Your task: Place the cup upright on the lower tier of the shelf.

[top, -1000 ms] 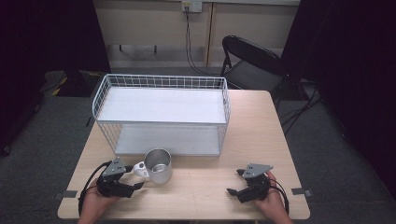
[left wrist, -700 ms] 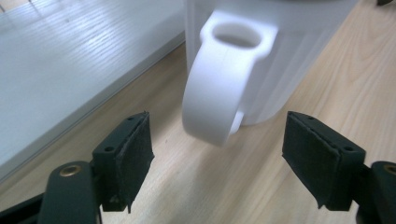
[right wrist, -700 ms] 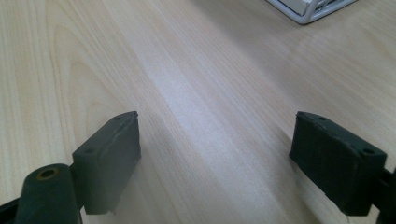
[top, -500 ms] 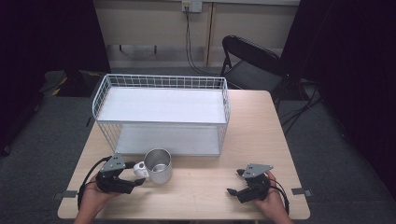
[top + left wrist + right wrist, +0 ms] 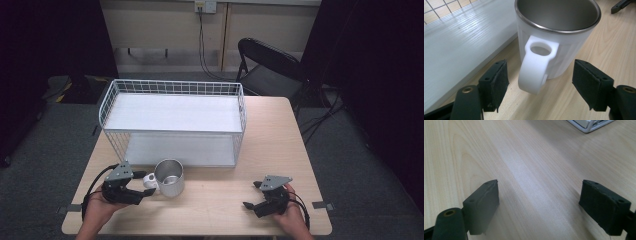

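Left gripper [image 5: 539, 82] jaws are spread wide, one pad on either side of the mug's white handle [image 5: 535, 67], nothing pinched yet — clear daylight between each pad and the handle. That's the approach to the grasp, lined up and waiting to close. The mug [image 5: 168, 177] itself stands upright on the wooden table [image 5: 225, 210], steel rim up, looking empty, just in front of the wire rack [image 5: 172, 125], handle turned toward the left gripper [image 5: 142, 186]. From above, the rack's lower shelf sits right behind the mug, and the upper shelf is bare.

Over on the far side of the mug, well apart from it, the right gripper [image 5: 252, 196] rests low over the table, jaws wide open too, holding nothing; its own camera shows bare wood between the pads [image 5: 482, 202] and, I think, a corner of the rack ahead, though it's cropped.

Next move, by my reading: nudge the left gripper forward a touch so the pads cover the handle, then squeeze squarely — off-centre, that curved handle could twist the mug.
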